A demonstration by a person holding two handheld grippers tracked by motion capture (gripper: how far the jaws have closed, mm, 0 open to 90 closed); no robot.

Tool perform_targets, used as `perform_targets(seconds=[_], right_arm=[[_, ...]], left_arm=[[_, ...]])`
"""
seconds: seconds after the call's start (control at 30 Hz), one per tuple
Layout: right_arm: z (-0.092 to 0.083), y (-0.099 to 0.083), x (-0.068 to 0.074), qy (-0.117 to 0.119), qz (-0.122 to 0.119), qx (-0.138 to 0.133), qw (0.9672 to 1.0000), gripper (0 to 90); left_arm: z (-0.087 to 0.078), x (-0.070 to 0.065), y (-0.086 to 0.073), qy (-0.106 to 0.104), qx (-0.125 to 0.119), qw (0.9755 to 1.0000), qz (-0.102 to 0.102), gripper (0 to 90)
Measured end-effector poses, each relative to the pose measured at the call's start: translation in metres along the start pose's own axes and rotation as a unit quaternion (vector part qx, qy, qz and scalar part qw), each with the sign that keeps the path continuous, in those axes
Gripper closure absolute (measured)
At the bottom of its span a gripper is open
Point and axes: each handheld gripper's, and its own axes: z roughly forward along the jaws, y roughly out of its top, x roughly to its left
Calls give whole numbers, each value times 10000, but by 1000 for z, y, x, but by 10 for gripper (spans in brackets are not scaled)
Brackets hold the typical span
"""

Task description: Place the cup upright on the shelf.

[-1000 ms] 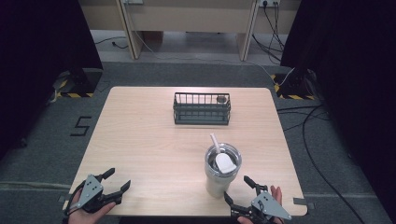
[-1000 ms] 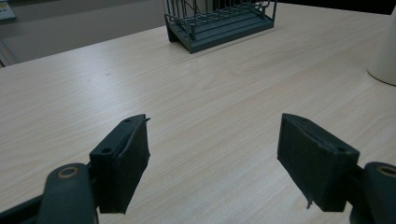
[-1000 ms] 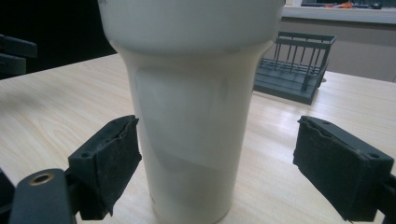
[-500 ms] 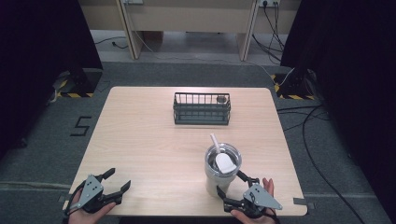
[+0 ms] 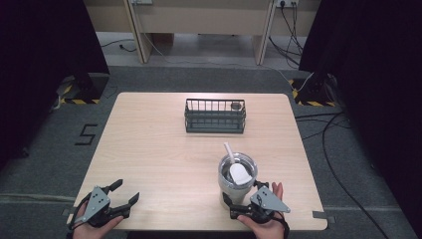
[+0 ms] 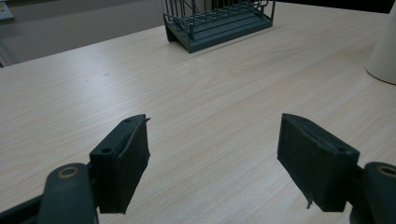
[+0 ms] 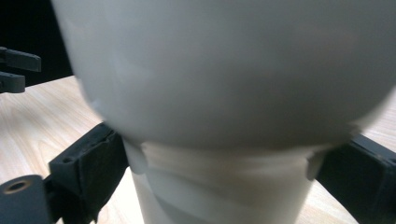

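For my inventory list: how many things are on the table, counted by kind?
Tumbler with lid and straw: 1
Wire basket: 1
Small dark item, unclear, in the basket: 1
Total: 3

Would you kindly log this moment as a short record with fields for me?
table: light wood
tumbler: white, upright, lid and straw, near the front right
basket: dark wire, toward the far side, a small dark thing in its right end
right gripper: open, fingers either side of the tumbler's narrow base
left gripper: open, holds nothing, at the front left edge
contact at the tumbler: cannot tell
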Motion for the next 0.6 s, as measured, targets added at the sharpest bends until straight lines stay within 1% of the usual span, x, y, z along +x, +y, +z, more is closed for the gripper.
perform_targets(seconds=[0.13,0.17,0.4,0.47,0.53,0.57,0.6], right_arm=[[5,-1,-1,-4,22,3,10000,63],[7,-1,0,-10,58,-4,10000,63],[13,-3,0,-56,56,-29,10000,62],[16,-4,0,-40,151,-1,9999,85],[17,-5,-1,-57,92,18,9999,89],[18,-5,-1,-41,129,23,9999,92],[18,-5,-2,-49,37,10,10000,95]], left_arm=[[0,0,0,-9,3,10000,11,244],[0,0,0,-9,-1,10000,7,244],[0,0,0,-21,2,10000,10,244],[0,0,0,-26,4,10000,20,244],[0,0,0,-27,-1,10000,22,244],[0,0,0,-27,-1,10000,22,244],[0,0,0,-25,-2,10000,22,244]])
